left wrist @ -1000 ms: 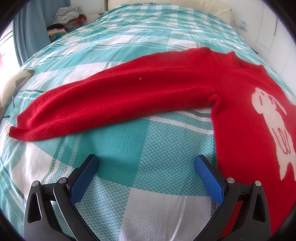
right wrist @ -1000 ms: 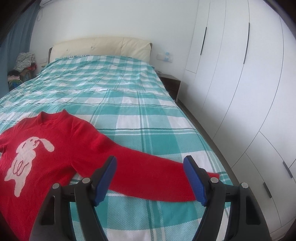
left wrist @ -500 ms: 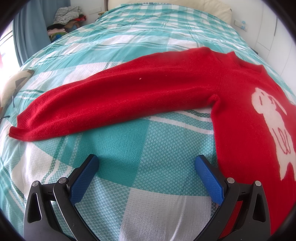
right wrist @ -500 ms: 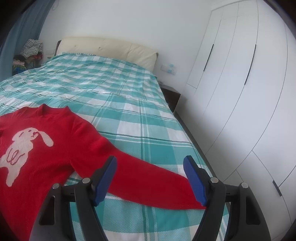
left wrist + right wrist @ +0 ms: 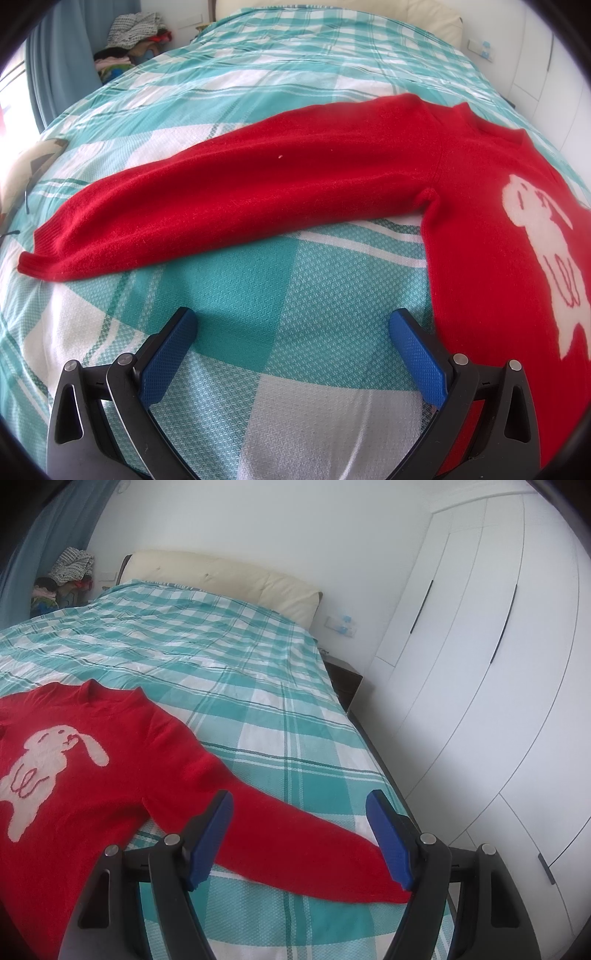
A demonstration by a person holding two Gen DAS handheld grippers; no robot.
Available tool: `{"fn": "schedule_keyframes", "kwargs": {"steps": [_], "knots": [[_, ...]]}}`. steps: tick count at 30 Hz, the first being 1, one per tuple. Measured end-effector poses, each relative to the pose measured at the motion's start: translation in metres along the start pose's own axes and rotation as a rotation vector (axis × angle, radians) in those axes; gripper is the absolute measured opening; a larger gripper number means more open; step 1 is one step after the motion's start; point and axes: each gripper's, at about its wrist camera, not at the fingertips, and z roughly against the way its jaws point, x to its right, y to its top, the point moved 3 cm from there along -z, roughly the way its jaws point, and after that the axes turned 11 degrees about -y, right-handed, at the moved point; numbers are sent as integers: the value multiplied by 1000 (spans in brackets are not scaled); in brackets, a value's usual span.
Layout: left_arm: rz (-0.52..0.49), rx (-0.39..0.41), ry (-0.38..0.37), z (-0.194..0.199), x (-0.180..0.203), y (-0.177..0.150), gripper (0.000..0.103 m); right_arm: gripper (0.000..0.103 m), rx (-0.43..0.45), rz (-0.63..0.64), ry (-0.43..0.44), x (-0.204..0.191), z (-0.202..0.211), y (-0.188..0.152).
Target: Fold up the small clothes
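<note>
A red sweater (image 5: pixel 480 229) with a white rabbit on the chest lies flat, face up, on the checked bed cover (image 5: pixel 295 288). Its one sleeve (image 5: pixel 236 199) stretches out to the left in the left wrist view. My left gripper (image 5: pixel 291 325) is open and empty, low over bare cover below that sleeve, its right finger next to the sweater's side edge. In the right wrist view the sweater (image 5: pixel 85 775) fills the lower left and its other sleeve (image 5: pixel 295 834) runs right. My right gripper (image 5: pixel 299 808) is open and empty, above that sleeve near its cuff.
The teal and white cover ends at the bed's right edge (image 5: pixel 388 775), with white wardrobe doors (image 5: pixel 480 664) beyond and a dark nightstand (image 5: pixel 343 679). A cream headboard (image 5: pixel 221 576) is at the far end. A pile of clothes (image 5: pixel 129 33) sits by the blue curtain (image 5: pixel 59 66).
The left gripper has not moved. The right gripper has swung to the right and tilted, so more wardrobe shows and the sleeve's cuff now lies by its right finger.
</note>
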Motion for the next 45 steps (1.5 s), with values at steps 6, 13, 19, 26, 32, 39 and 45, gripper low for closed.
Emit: {"fn": "schedule_keyframes", "kwargs": {"steps": [6,13,19,26,32,39,45], "knots": [[0,0,0,0,0,0,103,74,1,5,1,-2,1,-1],[0,0,0,0,0,0,103,74,1,11,5,-5,2,-2],[0,0,0,0,0,0,103,74,3,12,8,-7,2,-1],[0,0,0,0,0,0,103,74,2,13,7,-7,3,-1],[0,0,0,0,0,0,103,74,1,16,9,-10,3,-2],[0,0,-1,0,0,0,103,74,0,22,13,-14,4,-3],[0,-1,-1,0,0,0,103,74,-1,19,16,-13,3,-3]]}}
